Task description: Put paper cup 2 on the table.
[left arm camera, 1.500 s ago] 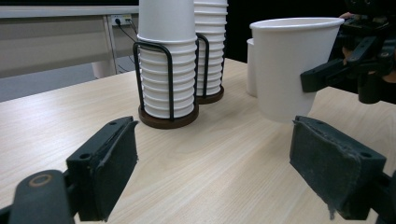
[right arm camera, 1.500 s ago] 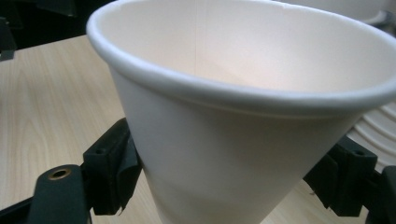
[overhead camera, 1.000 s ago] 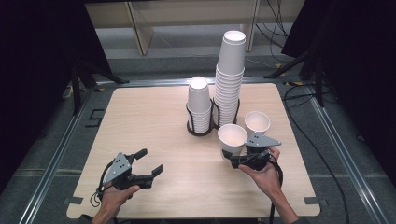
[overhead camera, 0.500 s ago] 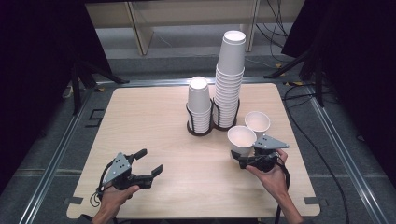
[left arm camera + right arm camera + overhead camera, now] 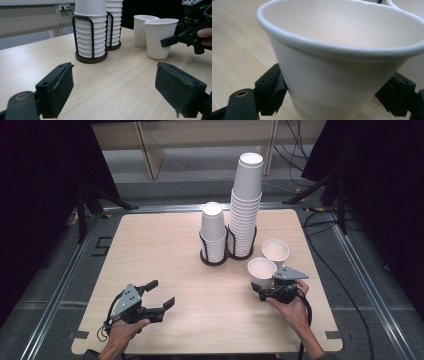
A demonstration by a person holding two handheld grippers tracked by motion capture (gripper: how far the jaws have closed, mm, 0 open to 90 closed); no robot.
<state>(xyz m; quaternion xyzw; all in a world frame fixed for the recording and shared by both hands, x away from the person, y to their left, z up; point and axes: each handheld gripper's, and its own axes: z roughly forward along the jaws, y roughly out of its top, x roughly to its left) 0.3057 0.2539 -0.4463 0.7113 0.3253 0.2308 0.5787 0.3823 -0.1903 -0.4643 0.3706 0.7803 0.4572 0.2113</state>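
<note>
1. Since a second ago, the right claw (image 5: pixel 261 290) has carried its paper cup (image 5: pixel 261 272) down and slightly outward; the cup was held raised in front of the cup holder (image 5: pixel 227 257) and now stands low on the table (image 5: pixel 165 245), a little nearer the person. The left claw (image 5: pixel 161 294) has stayed where it was.
2. The cup holder, a black wire rack on two round dark bases, is the landmark. It sits at the middle of the table's far half and carries a short stack of cups (image 5: pixel 213 232) and, beside it, a tall stack of cups (image 5: pixel 246 205).
3. The held paper cup is just to the right of the holder and nearer the person. It stands upright, long axis vertical, open mouth up, narrow base down.
4. In the left gripper view its base (image 5: pixel 158 56) appears to rest on the table.
5. A second paper cup (image 5: pixel 275 253) stands upright just behind it, right of the holder; whether the two touch cannot be told.
6. The right claw grips the held cup low on its wall, one black jaw on each side, closed to the cup's width, as the right gripper view shows (image 5: pixel 332 100).
7. The left claw hangs well to the left of the holder and nearer the person, jaws spread wide, holding and touching nothing (image 5: pixel 113 92).
</note>
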